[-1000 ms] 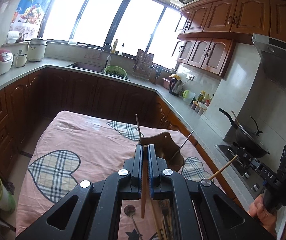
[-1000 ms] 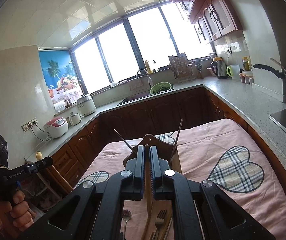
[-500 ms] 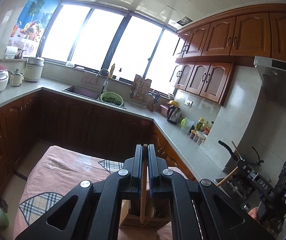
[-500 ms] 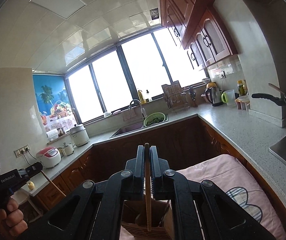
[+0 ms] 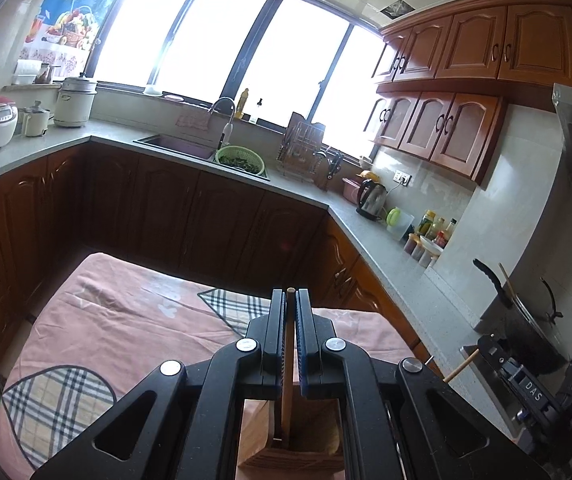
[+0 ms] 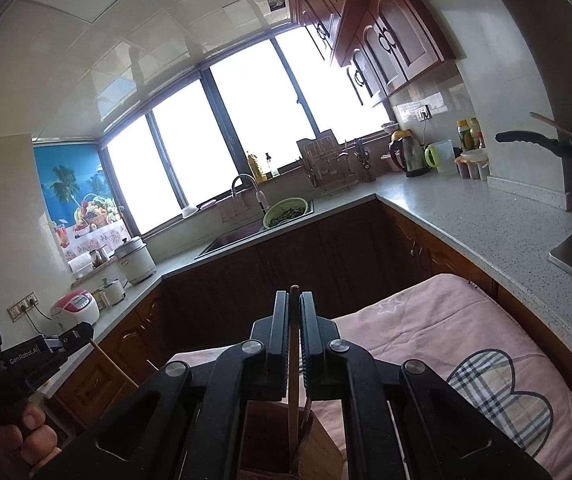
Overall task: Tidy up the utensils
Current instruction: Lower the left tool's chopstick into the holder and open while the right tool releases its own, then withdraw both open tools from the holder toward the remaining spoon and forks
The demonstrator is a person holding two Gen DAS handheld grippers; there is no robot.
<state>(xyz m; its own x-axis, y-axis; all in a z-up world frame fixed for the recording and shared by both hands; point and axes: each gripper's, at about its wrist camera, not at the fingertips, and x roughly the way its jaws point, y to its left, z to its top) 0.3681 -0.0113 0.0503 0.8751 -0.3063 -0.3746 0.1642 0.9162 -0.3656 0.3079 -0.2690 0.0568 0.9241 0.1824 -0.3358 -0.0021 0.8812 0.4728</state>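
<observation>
Left gripper: the left gripper (image 5: pixel 290 300) was clamped tight on a chopstick, its black jaws nearly together with only the stick between them.
Left chopstick: a thin, round, light-brown wooden chopstick (image 5: pixel 287 364) stood upright between the jaws, its blunt top level with the jaw tips, its lower end down inside the holder.
Right gripper: the right gripper (image 6: pixel 294 300) was likewise closed on a second chopstick, jaws narrow.
Right chopstick: this wooden stick (image 6: pixel 294 376) looked darker at its top and paler lower down; it ran straight down between the jaws into the holder.
Holder: a wooden utensil holder (image 5: pixel 310 436), boxy, plain brown with slatted sides, sat directly under both grippers on the table; its open top showed a dark inside. In the right wrist view its wall (image 6: pixel 261 436) appeared below the jaws.
Table: covered with a pink cloth (image 5: pixel 125 312) bearing plaid hearts and pale stars.
Other views of the tools: the right gripper showed at the left view's lower right edge with its chopstick tip (image 5: pixel 462 366) poking out; the left gripper, gripped by a hand (image 6: pixel 17 436), showed at the right view's lower left.
Surroundings: brown kitchen cabinets, a grey counter (image 6: pixel 486 220), a green colander (image 5: pixel 240 159) by the sink, a kettle (image 5: pixel 372 195).
</observation>
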